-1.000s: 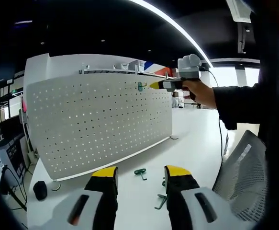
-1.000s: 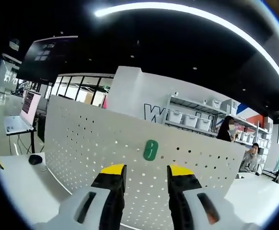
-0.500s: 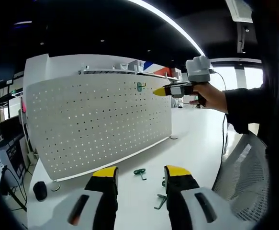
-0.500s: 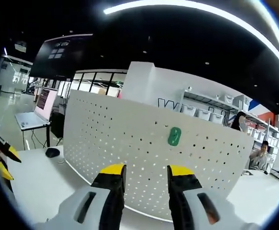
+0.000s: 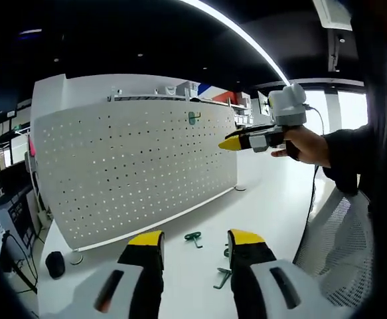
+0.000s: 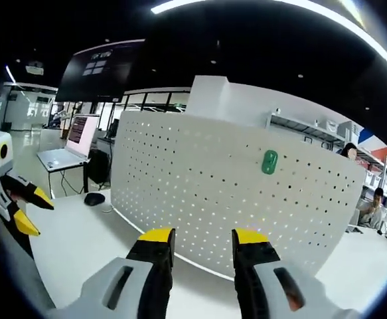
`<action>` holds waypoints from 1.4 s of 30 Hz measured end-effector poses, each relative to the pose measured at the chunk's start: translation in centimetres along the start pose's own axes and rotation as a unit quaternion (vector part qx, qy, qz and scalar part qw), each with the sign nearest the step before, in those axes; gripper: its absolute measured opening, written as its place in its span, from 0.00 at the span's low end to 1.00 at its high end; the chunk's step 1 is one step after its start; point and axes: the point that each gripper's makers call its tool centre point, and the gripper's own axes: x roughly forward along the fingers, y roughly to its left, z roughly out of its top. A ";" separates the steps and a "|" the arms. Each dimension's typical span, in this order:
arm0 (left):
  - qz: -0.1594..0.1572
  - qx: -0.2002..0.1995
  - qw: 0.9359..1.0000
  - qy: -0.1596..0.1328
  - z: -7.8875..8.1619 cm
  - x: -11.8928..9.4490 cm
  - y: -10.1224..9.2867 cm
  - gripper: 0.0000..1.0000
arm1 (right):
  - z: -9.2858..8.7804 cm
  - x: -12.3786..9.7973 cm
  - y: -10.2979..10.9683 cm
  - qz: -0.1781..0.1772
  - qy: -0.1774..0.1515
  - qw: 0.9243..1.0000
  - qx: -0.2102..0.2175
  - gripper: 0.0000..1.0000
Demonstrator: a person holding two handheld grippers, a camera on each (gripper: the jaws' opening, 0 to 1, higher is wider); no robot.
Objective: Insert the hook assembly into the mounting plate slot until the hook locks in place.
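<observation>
Upright on the white table (image 5: 273, 199), the perforated mounting plate (image 5: 133, 166) faces both grippers so its holes can be reached. One green hook (image 6: 269, 161) already sits seated near the plate's upper edge. Spare green hooks (image 5: 194, 238) lie loose on the table, just ahead of the left gripper (image 5: 194, 247), whose jaws stand apart and empty. Held off the plate, the right gripper (image 6: 200, 247) is likewise parted and carries nothing, judged ready to fetch another hook.
</observation>
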 end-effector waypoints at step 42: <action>-0.153 0.110 0.980 0.071 -2.6 12.5 -0.7 0.34 | -1.7 -3.6 -1.3 -0.039 0.013 0.999 0.025 0.32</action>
